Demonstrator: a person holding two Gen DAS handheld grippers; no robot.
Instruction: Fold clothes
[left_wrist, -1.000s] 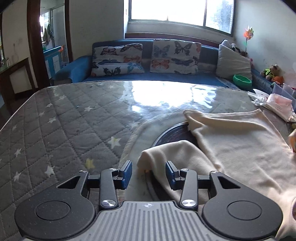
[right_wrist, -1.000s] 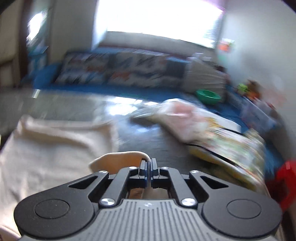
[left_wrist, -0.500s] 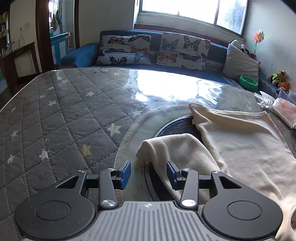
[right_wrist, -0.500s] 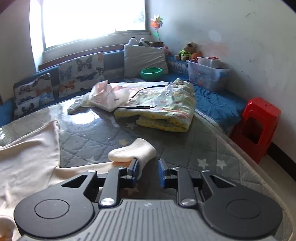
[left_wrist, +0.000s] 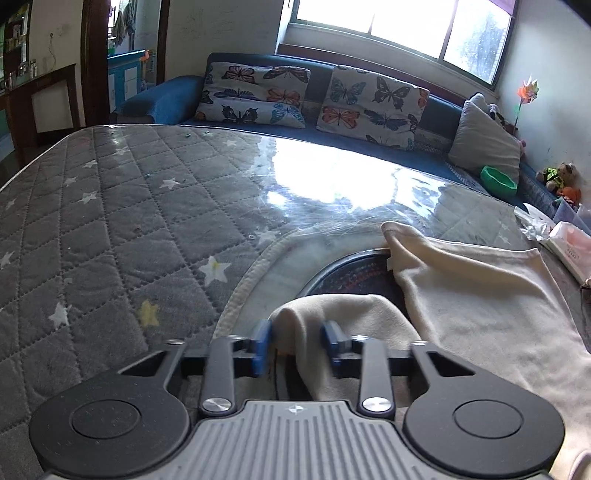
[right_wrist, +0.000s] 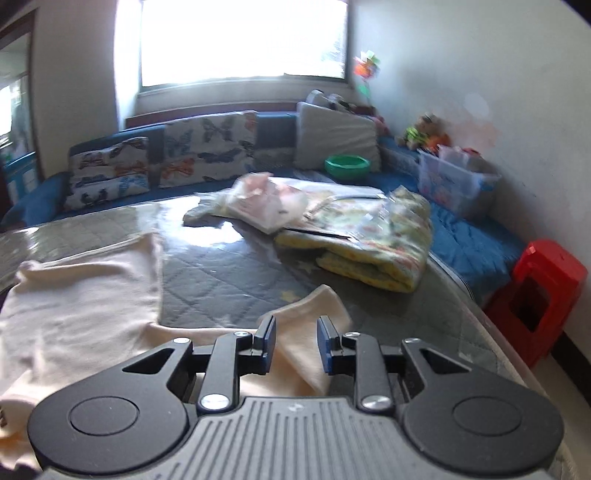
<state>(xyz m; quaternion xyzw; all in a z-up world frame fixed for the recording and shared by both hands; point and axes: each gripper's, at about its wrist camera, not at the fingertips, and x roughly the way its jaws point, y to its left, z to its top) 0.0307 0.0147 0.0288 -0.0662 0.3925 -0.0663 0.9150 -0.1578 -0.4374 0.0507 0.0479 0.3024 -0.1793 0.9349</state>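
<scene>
The cream knit garment lay spread on the grey star-quilted table. The left gripper stood with jaws apart around one sleeve end; the right gripper likewise straddled the other sleeve, jaws unclosed.

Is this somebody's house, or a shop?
Most likely a home living room. There is a blue sofa with butterfly cushions, a teddy bear in the corner, and a cream garment spread on the quilted table.
</scene>
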